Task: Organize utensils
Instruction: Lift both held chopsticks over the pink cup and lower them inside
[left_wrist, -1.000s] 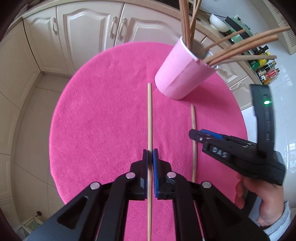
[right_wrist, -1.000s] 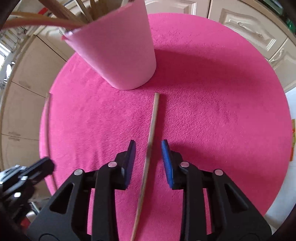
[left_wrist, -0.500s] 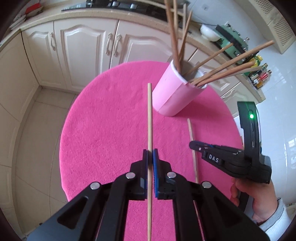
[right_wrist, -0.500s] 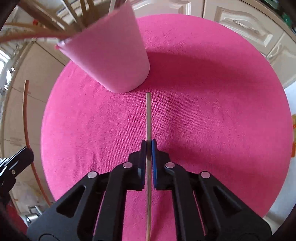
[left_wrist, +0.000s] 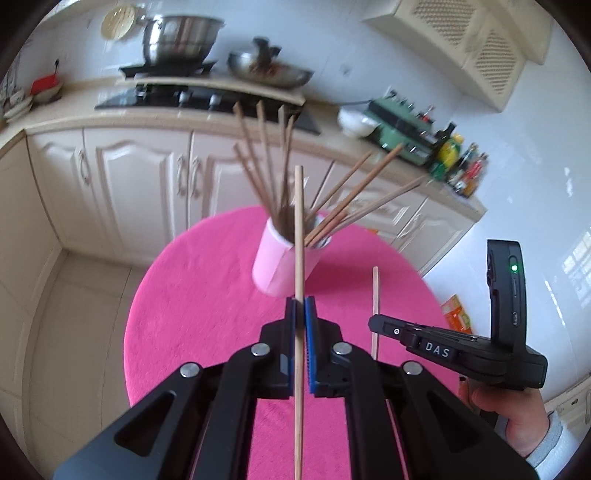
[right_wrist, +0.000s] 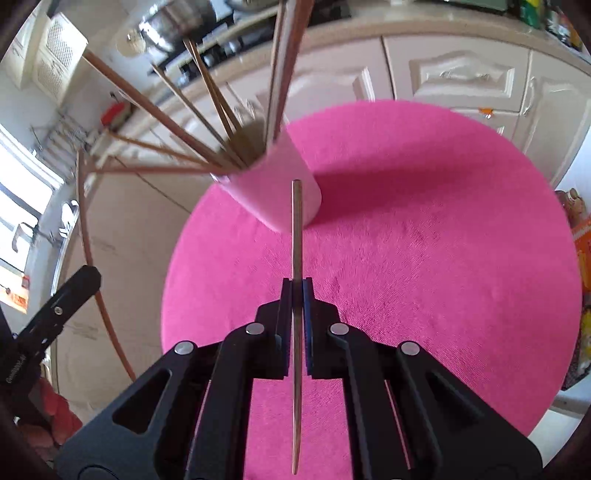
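My left gripper (left_wrist: 300, 306) is shut on a pale wooden chopstick (left_wrist: 298, 229), held in the air above the round pink table (left_wrist: 192, 295). Its far end points over the pink cup (left_wrist: 275, 266), which stands on the table with several brown chopsticks fanned out of it. In the right wrist view my right gripper (right_wrist: 296, 291) is shut on a second chopstick (right_wrist: 296, 221), lifted clear of the table (right_wrist: 424, 240), its tip in front of the cup (right_wrist: 273, 195). The left wrist view shows the right gripper (left_wrist: 373, 324) and its stick (left_wrist: 375, 291) beside mine.
White kitchen cabinets (left_wrist: 136, 173) and a counter with a hob, a steel pot (left_wrist: 177, 37) and a wok ring the table's far side. Bottles (left_wrist: 461, 166) stand at the counter's right end. A person's hand (left_wrist: 517, 417) holds the right gripper. Tiled floor lies left of the table.
The right gripper shut on its chopstick, which lay between open jaws before. Both grippers then rose off the table with their chopsticks and tilted up toward the cup.
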